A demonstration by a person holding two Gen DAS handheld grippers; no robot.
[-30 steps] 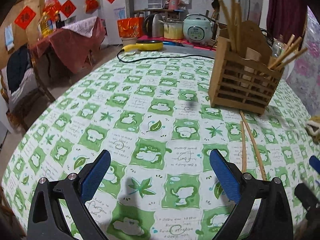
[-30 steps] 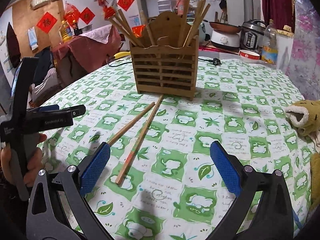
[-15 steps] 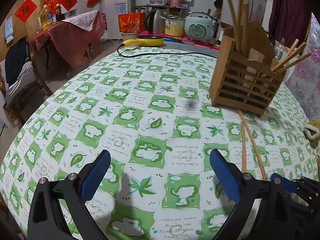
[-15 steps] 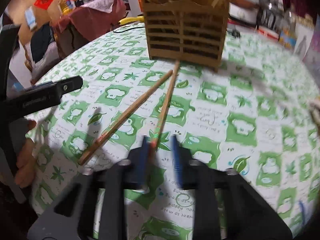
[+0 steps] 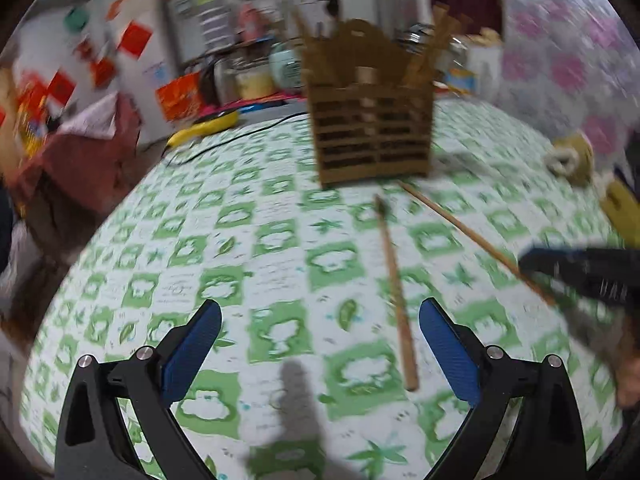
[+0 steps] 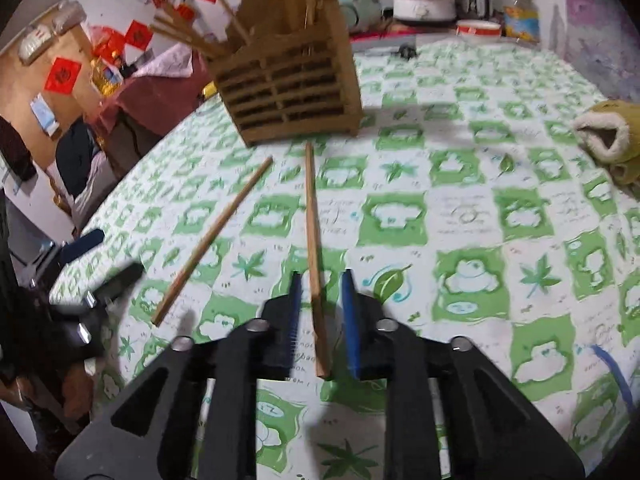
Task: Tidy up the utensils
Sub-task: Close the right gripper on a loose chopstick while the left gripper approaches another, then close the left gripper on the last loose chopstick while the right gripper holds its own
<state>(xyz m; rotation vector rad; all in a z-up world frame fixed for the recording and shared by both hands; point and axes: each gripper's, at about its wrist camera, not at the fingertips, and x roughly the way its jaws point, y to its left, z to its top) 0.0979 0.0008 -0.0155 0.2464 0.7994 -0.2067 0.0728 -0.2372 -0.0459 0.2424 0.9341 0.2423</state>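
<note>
Chopstick (image 6: 314, 240) sits loose between the right gripper (image 6: 320, 312)'s narrowed, just-reopening jaws and may slip; left gripper (image 5: 320, 344) jaws are spread, empty

On the desk (image 6: 460, 208), the slatted holder (image 6: 288, 92) stands straight ahead of the right tool (image 6: 322, 312), with chopsticks standing in it. One chopstick (image 6: 314, 248) lies from the holder's foot back between this tool's fingers, with a gap on each side. A second chopstick (image 6: 212, 240) lies to the tool's left, slanting away toward the holder. The left tool (image 6: 100, 284) sits further left, near the desk's edge. A glove, or something like it (image 6: 608, 136), rests far to the right. From the left tool (image 5: 320, 352), the holder (image 5: 372, 128) is ahead, and one chopstick (image 5: 396, 292) lies between its fingers, nearer the right one.
</note>
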